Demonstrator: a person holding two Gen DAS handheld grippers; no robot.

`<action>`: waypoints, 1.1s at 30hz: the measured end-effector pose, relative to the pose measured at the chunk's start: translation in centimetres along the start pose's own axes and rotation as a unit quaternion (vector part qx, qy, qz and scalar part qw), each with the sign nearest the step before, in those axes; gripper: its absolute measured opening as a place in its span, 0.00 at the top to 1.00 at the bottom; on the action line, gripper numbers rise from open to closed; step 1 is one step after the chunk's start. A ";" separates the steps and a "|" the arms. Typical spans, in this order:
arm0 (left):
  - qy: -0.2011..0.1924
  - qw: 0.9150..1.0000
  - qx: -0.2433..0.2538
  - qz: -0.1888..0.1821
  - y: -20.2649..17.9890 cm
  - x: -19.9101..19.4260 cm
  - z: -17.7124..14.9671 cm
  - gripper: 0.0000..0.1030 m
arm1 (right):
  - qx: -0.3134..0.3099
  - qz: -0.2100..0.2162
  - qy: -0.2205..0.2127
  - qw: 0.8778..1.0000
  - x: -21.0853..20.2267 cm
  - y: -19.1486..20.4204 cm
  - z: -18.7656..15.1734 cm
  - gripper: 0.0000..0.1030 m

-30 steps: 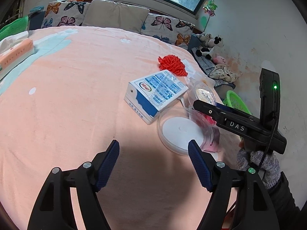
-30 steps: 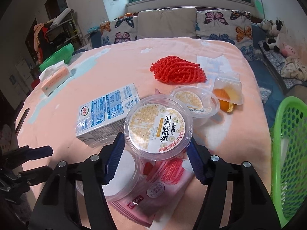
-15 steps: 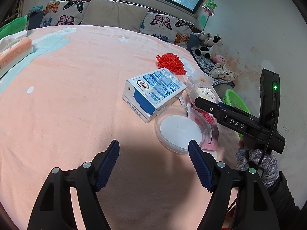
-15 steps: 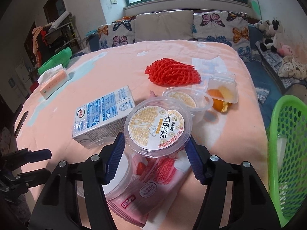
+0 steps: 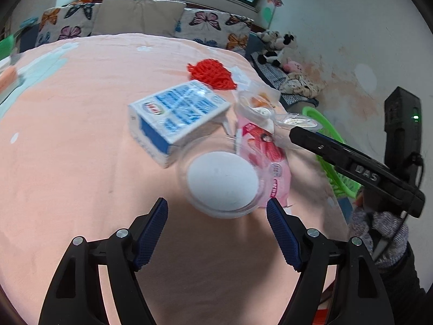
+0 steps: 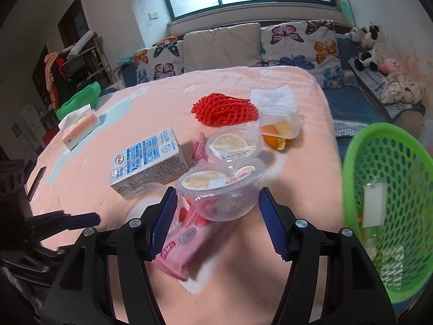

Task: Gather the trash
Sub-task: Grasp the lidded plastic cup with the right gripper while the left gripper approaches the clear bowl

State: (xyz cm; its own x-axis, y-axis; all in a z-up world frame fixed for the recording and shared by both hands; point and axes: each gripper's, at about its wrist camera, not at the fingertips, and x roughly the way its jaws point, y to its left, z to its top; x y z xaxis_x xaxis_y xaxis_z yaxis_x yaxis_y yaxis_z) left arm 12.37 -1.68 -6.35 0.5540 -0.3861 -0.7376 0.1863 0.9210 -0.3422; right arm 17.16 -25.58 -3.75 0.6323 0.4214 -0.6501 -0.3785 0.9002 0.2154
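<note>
Right gripper [image 6: 216, 211] jaws pinching clear pudding cup [image 6: 220, 189], lifted off bed, beside green basket [image 6: 389, 189]. Risk: slick thin wall, weak squeeze, cup slipping short of rim. Left gripper [image 5: 216, 214] jaws spread, empty, near lid [image 5: 222, 181].

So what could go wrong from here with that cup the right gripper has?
The right gripper pinches a thin clear plastic cup that sits tilted between the pads, so it could buckle or slip before reaching the green basket. Its foil lid is partly peeled, so any residue might drip on the pink blanket.
</note>
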 end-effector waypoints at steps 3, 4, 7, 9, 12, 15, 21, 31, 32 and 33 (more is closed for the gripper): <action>0.004 1.000 0.012 0.005 -0.9 0.9 0.3 0.25 | 0.003 -0.001 -0.002 1.000 -0.7 -0.2 -0.5 0.40; 0.004 1.000 0.017 0.010 -1.1 1.2 0.4 0.24 | 0.003 -0.001 -0.001 1.000 -1.0 -0.3 -0.7 0.40; 0.006 1.000 0.023 0.015 -1.5 2.0 0.8 0.22 | 0.003 -0.002 0.000 1.000 -1.6 -0.5 -1.5 0.45; 0.007 0.999 0.027 0.019 -1.8 2.6 1.1 0.22 | 0.009 0.003 0.002 1.000 -1.9 -0.7 -1.8 0.50; 0.009 0.999 0.031 0.026 -2.1 3.3 1.2 0.22 | 0.021 0.004 0.007 1.000 -2.2 -1.3 -2.4 0.50; 0.011 0.999 0.030 0.025 -2.2 3.6 1.2 0.21 | 0.021 0.004 0.013 1.000 -2.0 -1.6 -2.7 0.46; 0.004 0.999 0.026 0.027 -2.3 3.9 1.3 0.22 | 0.014 -0.008 0.018 1.000 -1.2 -1.4 -3.0 0.26; 0.003 0.999 0.025 0.026 -2.3 4.0 1.2 0.24 | 0.000 -0.036 0.037 0.999 1.4 -2.2 -2.7 0.24; 0.003 0.999 0.025 0.025 -2.4 4.0 1.2 0.23 | 0.000 -0.037 0.037 0.999 1.5 -2.2 -2.7 0.25; 0.003 0.999 0.025 0.025 -2.4 4.1 1.3 0.22 | 0.002 -0.040 0.036 0.999 1.6 -2.4 -2.7 0.29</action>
State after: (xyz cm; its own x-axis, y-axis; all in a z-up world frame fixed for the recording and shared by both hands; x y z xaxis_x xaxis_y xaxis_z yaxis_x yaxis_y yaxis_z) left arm 15.20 -5.42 -7.80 0.5584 -0.3388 -0.7572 0.1986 0.9409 -0.2745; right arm 17.23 -27.34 -7.32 0.6095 0.3389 -0.7167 -0.3256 0.9313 0.1635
